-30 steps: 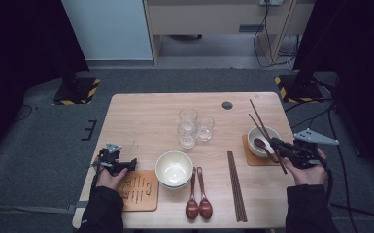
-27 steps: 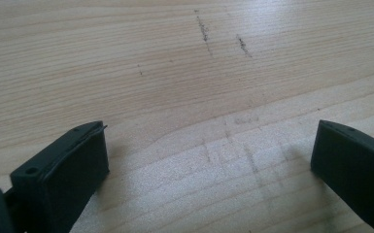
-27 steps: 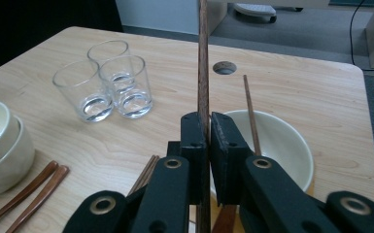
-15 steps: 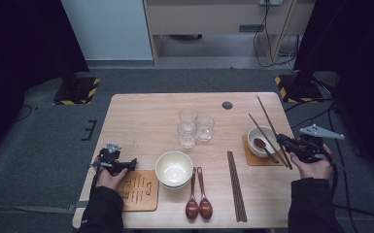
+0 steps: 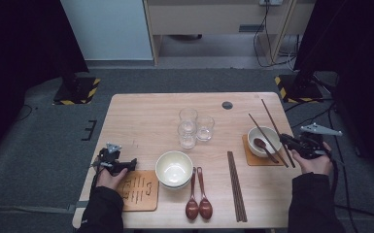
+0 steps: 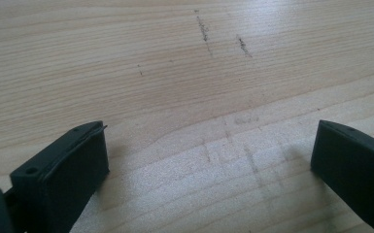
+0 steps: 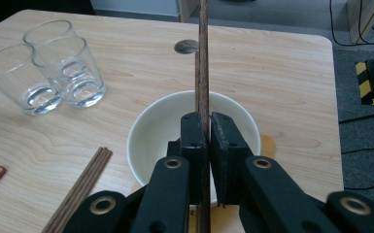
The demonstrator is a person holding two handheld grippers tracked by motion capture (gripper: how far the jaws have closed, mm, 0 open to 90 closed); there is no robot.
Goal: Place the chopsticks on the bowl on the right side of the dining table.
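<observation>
My right gripper [image 5: 287, 141] is at the table's right edge, shut on a pair of dark chopsticks [image 5: 268, 127] that slant over a small white bowl [image 5: 271, 135]. In the right gripper view the chopsticks [image 7: 203, 58] rise straight up between my shut right gripper [image 7: 206, 121], with the bowl [image 7: 150, 131] just beyond. A brown spoon [image 5: 260, 144] lies in that bowl, which sits on an orange coaster [image 5: 250, 158]. My left gripper [image 5: 119, 165] rests at the front left, open over the bare table [image 6: 175, 73] with nothing between the jaws of the left gripper [image 6: 209, 160].
Three glasses [image 5: 194, 127] stand mid-table, also glasses [image 7: 53, 73]. A stacked cream bowl [image 5: 174, 168], two brown spoons [image 5: 198, 196] and another chopstick pair [image 5: 236, 187] lie at the front. A marked brown coaster [image 5: 138, 190] lies beside my left hand. A round hole [image 5: 227, 105] is at the far edge.
My right gripper has shifted a little to the right with the chopsticks, which now reach less far over the bowl. The left gripper has stayed put.
</observation>
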